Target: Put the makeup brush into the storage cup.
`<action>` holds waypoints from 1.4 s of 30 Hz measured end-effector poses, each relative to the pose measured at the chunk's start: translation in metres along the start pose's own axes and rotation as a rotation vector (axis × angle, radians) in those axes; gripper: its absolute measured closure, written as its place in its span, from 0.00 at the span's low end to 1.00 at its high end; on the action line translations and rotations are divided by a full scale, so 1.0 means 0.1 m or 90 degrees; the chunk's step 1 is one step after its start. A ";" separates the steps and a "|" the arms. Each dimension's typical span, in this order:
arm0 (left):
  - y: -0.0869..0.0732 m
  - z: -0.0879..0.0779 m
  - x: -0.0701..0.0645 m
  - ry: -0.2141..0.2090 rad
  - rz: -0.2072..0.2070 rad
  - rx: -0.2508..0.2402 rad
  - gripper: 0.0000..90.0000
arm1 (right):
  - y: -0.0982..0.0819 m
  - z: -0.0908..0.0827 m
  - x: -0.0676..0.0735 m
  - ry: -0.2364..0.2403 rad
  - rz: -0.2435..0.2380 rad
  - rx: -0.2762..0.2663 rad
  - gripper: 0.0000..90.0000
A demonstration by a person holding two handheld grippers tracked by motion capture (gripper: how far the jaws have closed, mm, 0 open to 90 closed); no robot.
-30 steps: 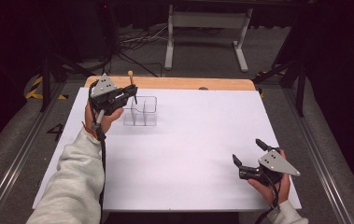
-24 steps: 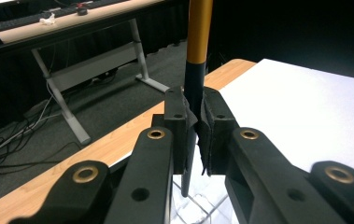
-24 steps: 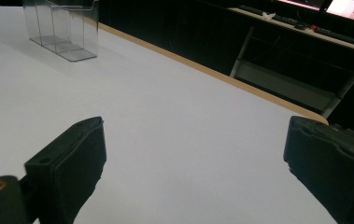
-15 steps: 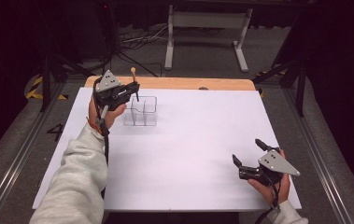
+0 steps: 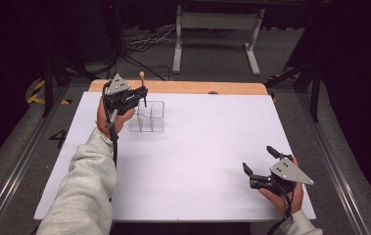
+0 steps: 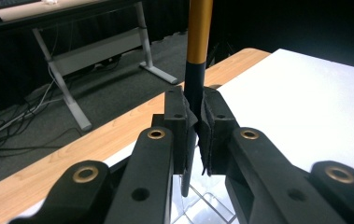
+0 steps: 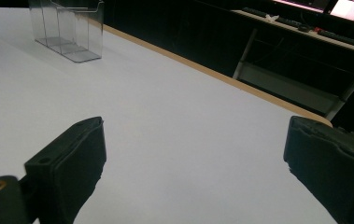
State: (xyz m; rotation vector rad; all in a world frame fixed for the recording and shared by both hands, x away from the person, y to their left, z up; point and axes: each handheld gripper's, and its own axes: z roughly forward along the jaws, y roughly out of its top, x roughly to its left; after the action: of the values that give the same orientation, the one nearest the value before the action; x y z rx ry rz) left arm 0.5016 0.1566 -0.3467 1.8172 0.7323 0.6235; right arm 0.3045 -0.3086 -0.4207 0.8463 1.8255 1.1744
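Left gripper view: a slim upright stick with a black lower shaft and a gold upper part [image 6: 194, 88] is seen pinched between the pads of the left claw [image 6: 194, 135], its lower tip hanging just above the clear plastic divided organiser box [image 6: 198, 205]. From the high view, the left claw [image 5: 141, 95] is held at the far left of the white-covered table [image 5: 212, 147], over the near-left part of the box [image 5: 149, 117]. The stick is judged to be light, stiff and smooth, so it could slip or swivel; a hold on the black shaft, as now, should keep it plumb. The box looks light and easily tipped. At the near right, the right claw [image 5: 261, 164] is spread wide and empty.
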 end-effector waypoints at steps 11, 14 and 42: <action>-0.09 0.10 0.03 0.004 -0.017 0.019 0.92 | 0.00 0.00 -0.01 0.001 0.001 -0.001 0.07; -0.13 0.12 0.03 0.004 -0.025 0.021 0.92 | 0.00 0.00 -0.01 0.001 0.001 0.000 0.07; -0.43 0.16 -0.01 -0.006 -0.039 0.047 0.92 | 0.00 0.01 0.00 0.005 0.000 0.005 0.07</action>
State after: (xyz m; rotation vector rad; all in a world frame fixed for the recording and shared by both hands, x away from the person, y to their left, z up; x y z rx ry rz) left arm 0.5040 0.1580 -0.3923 1.8563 0.8109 0.5536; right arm 0.3054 -0.3084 -0.4211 0.8470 1.8378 1.1724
